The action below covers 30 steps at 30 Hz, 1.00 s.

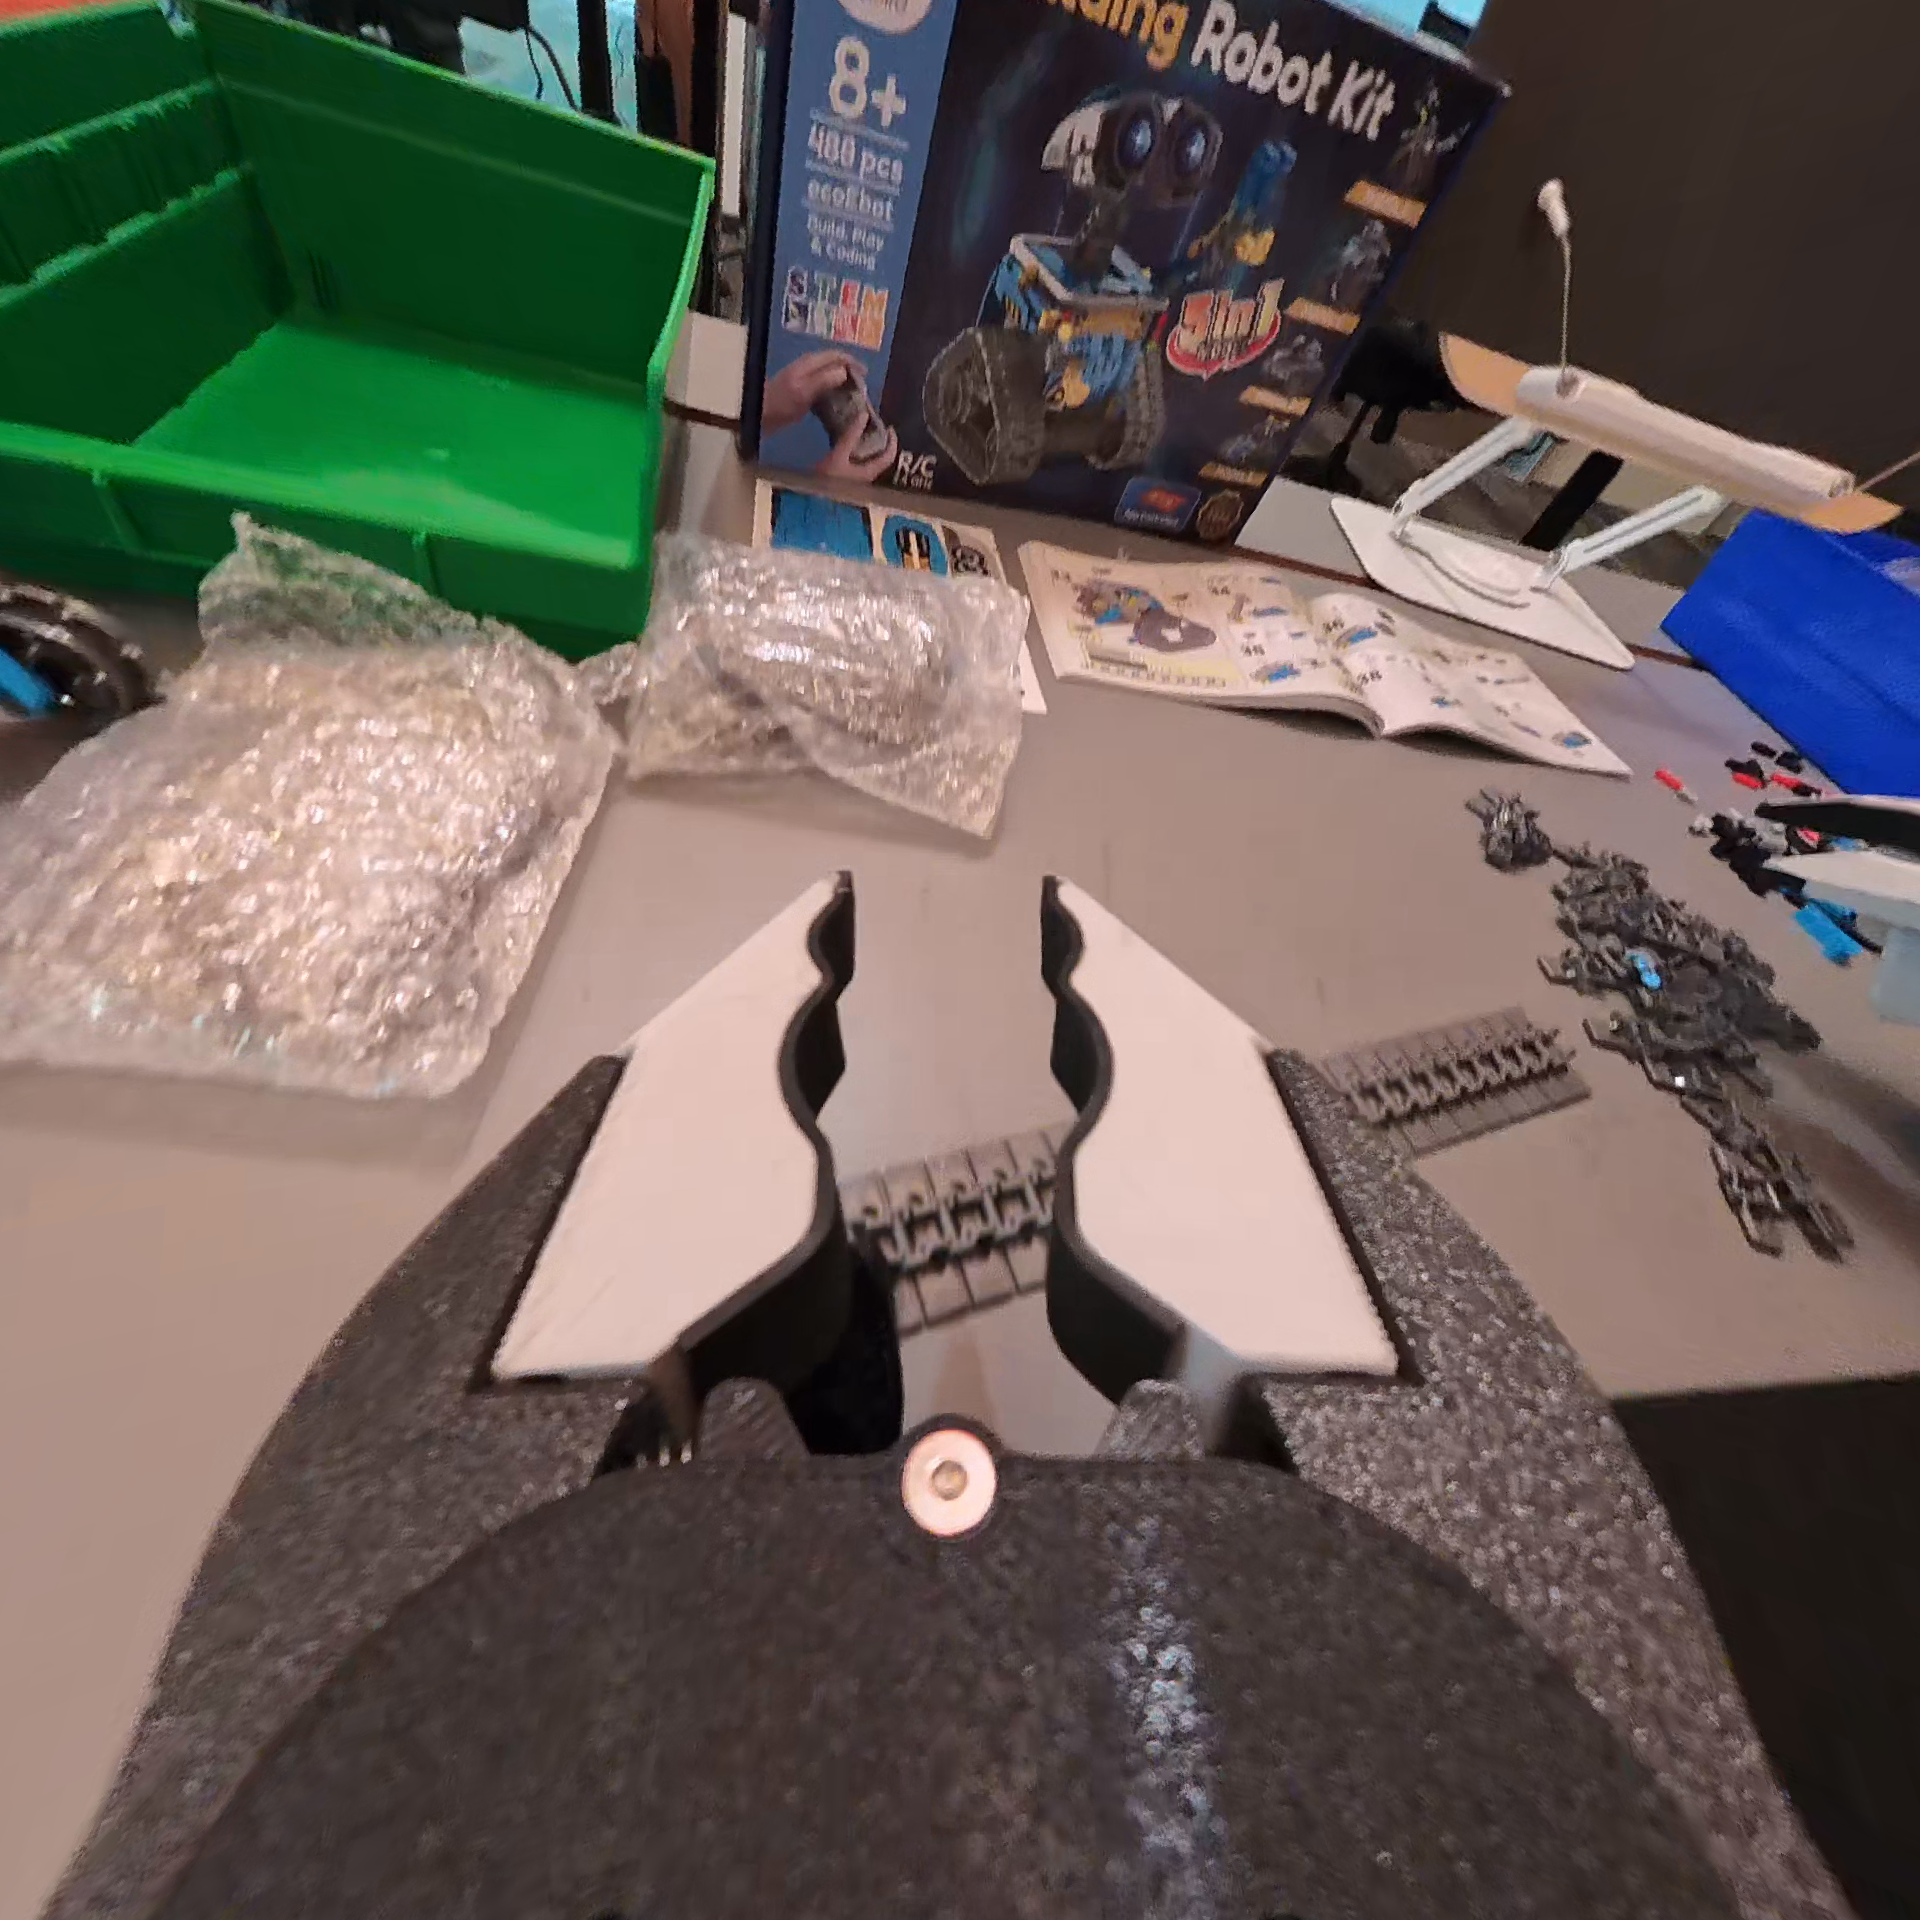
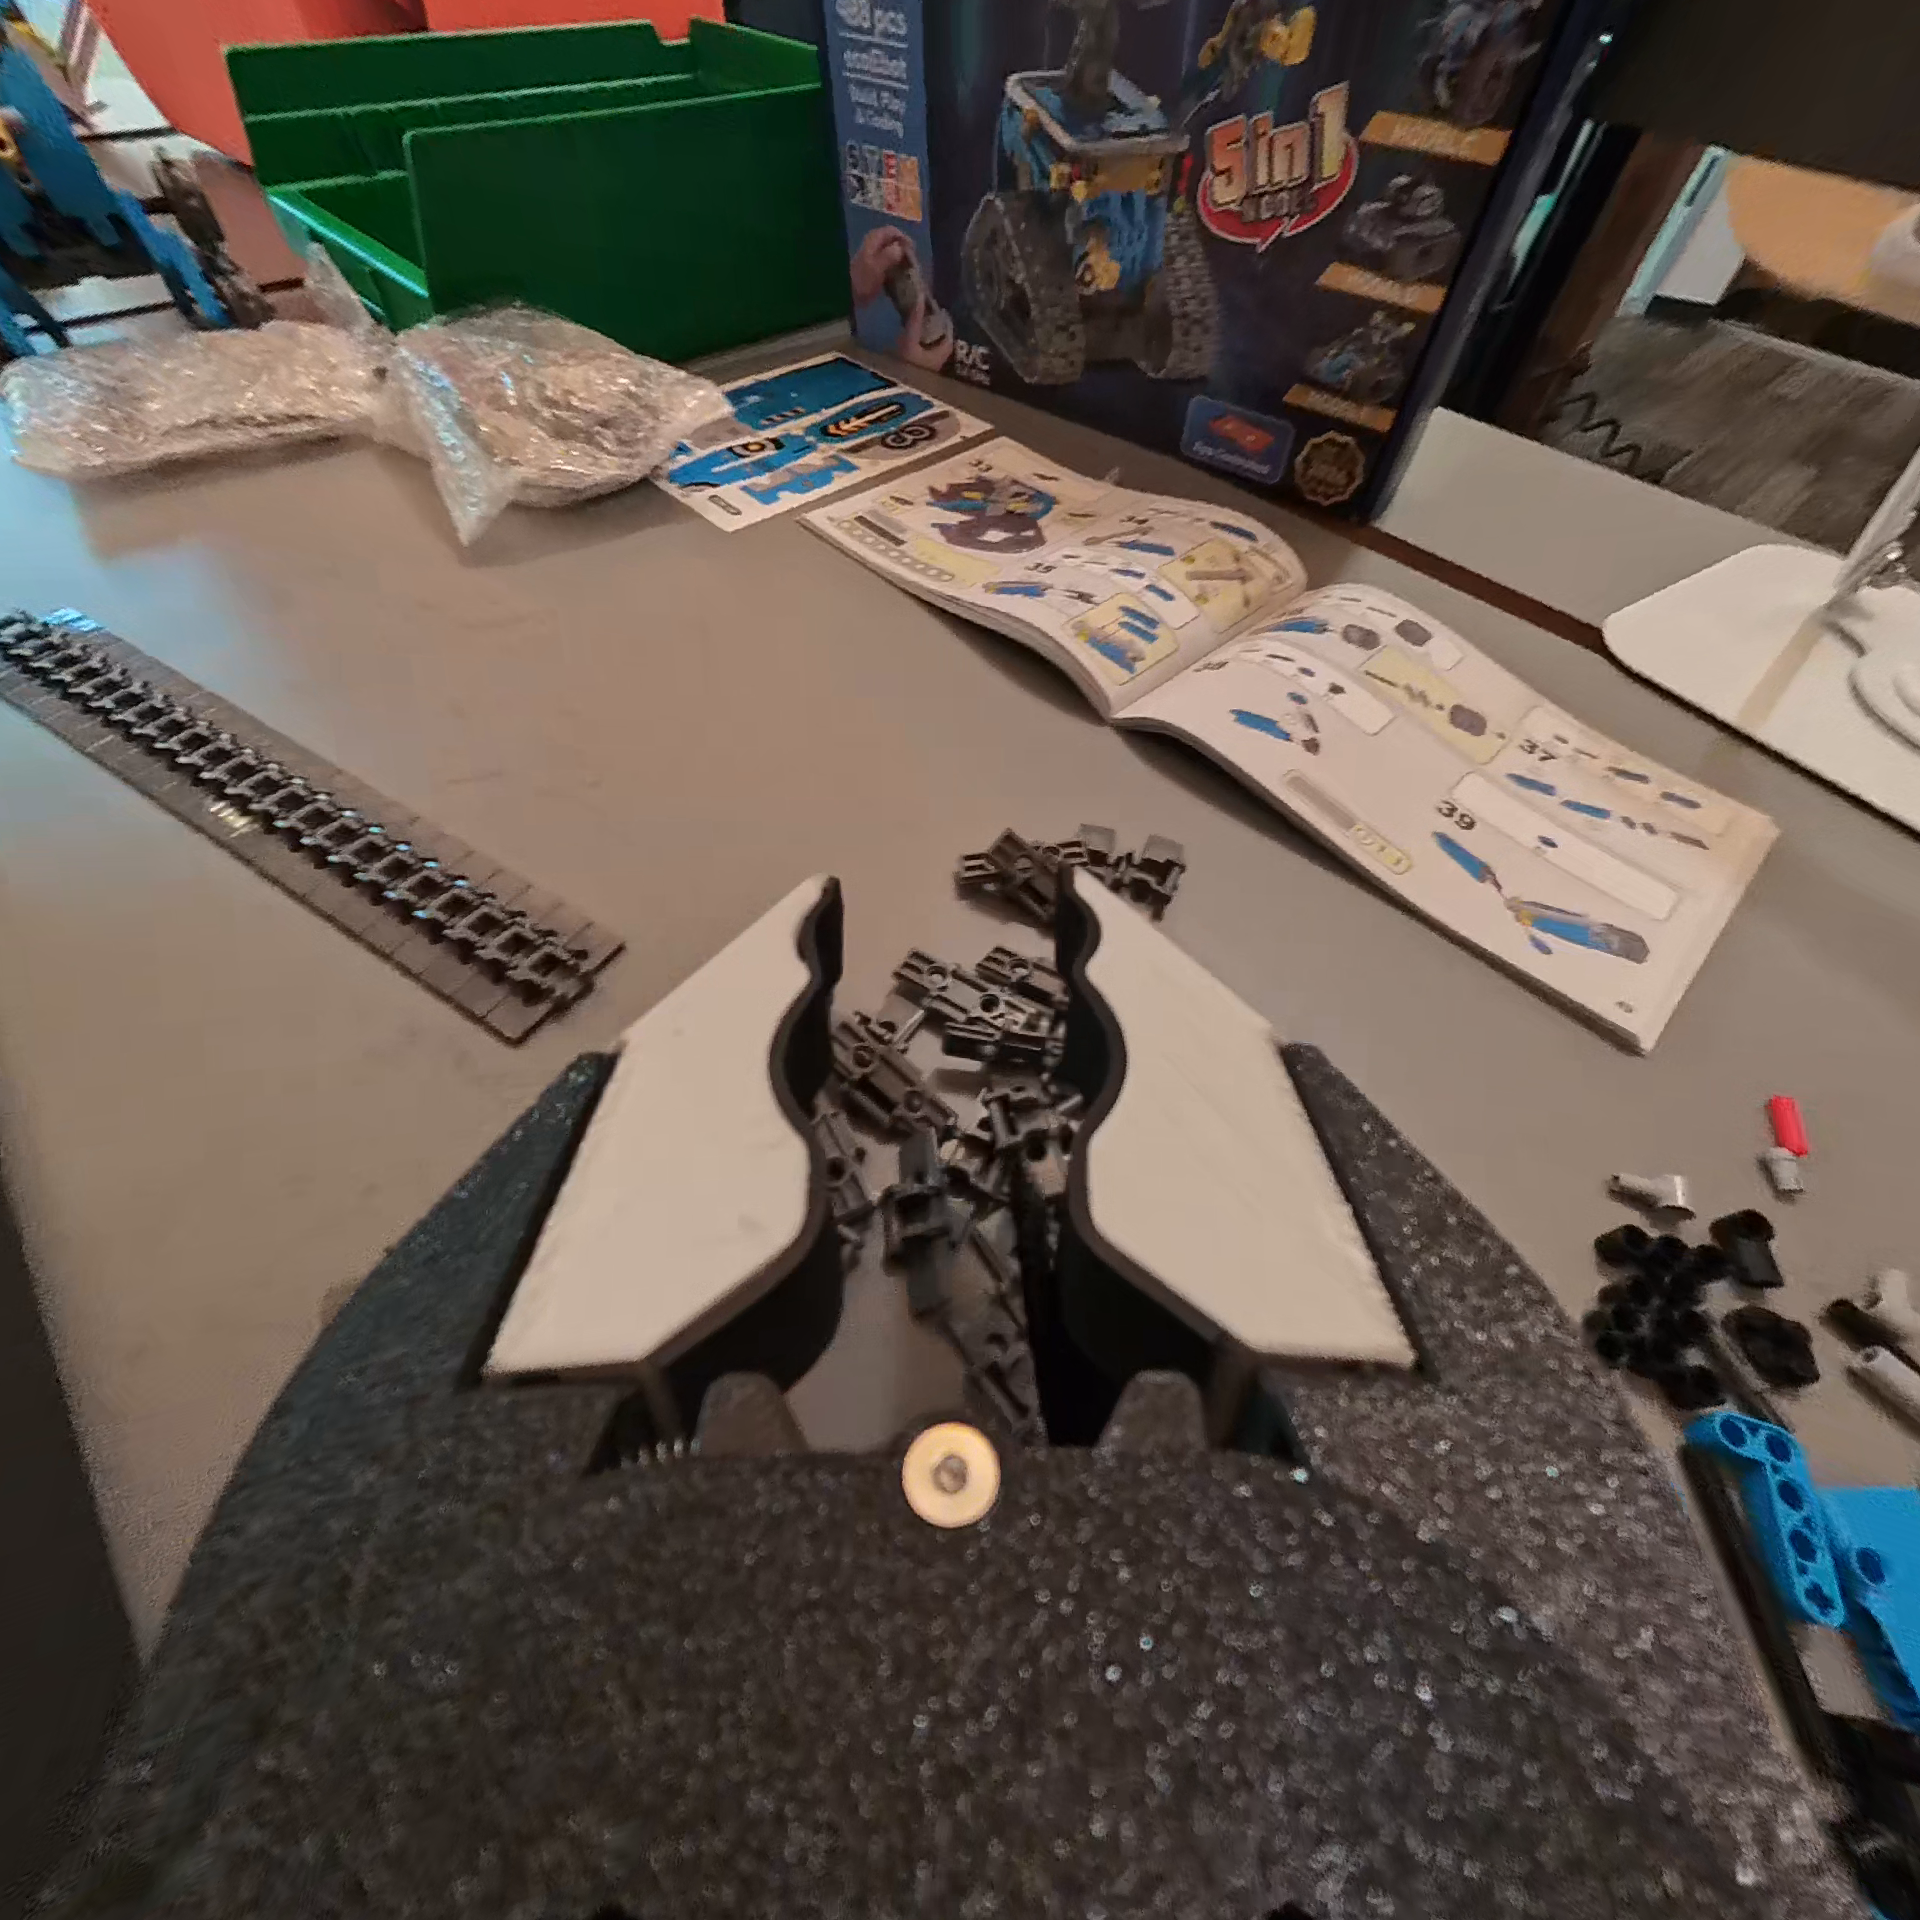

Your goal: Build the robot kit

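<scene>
My left gripper [image 1: 948,885] is open and empty, hovering over a grey table [image 1: 1195,862]. A strip of joined dark grey track links [image 1: 1455,1075] lies under and behind its fingers, running to the right. My right gripper [image 2: 948,888] is open and empty, low over a loose pile of dark grey track links [image 2: 956,1049] that shows between its jaws. The long track strip [image 2: 301,821] lies to its left. The pile also shows at the right of the left wrist view [image 1: 1683,997].
A green bin [image 1: 343,343] stands back left, a toy kit box [image 1: 1101,249] back centre. Two plastic bags of parts [image 1: 281,821] [image 1: 831,675], a sticker sheet [image 2: 821,436] and an open instruction booklet [image 2: 1299,707] lie on the table. Small black, red and blue parts [image 2: 1704,1309] lie right. One gripper's finger ends stand about 35 cm off the other's.
</scene>
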{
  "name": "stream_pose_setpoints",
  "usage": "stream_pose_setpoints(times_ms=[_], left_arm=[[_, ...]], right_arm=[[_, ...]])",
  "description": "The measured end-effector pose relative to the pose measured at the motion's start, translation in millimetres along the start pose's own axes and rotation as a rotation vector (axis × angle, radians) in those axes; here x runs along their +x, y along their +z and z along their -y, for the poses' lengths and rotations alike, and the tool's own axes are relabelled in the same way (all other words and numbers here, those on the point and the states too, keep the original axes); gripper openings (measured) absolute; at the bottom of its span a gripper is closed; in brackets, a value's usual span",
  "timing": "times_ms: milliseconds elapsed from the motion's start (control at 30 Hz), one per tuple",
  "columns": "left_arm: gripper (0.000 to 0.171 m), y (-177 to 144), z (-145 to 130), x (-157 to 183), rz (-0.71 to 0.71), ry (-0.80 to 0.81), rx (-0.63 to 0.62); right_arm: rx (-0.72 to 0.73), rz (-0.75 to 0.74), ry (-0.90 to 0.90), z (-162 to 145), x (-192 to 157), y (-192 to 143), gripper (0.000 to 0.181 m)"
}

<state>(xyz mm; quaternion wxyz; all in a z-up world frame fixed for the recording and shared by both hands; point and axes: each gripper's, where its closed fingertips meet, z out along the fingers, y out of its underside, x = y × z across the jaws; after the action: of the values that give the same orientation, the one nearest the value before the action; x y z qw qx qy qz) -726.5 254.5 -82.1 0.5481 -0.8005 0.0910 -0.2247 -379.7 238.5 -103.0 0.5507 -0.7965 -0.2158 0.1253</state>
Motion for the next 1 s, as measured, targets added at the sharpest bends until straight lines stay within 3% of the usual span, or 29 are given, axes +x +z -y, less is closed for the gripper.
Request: stream_pose_setpoints(times_ms=[300,467,567,800,1000], left_arm=[[0.036,22,32,-9,-0.043,-0.110,0.041],[0.036,24,22,-24,0.032,-0.056,0.001],[0.036,11,26,-37,0.031,-0.104,0.011],[0.049,-47,44,-151,0.199,0.017,-0.050],[0.077,-44,60,-226,0.248,0.068,-0.062]], right_arm=[[0.019,0.024,0.156,-3,15,2,0.037],[0.018,0.037,0.150,-3,12,3,0.036],[0.022,0.049,0.147,-1,9,2,0.036],[0.026,0.069,0.092,2,-4,2,0.035],[0.040,0.056,-0.012,7,-15,2,0.034]])
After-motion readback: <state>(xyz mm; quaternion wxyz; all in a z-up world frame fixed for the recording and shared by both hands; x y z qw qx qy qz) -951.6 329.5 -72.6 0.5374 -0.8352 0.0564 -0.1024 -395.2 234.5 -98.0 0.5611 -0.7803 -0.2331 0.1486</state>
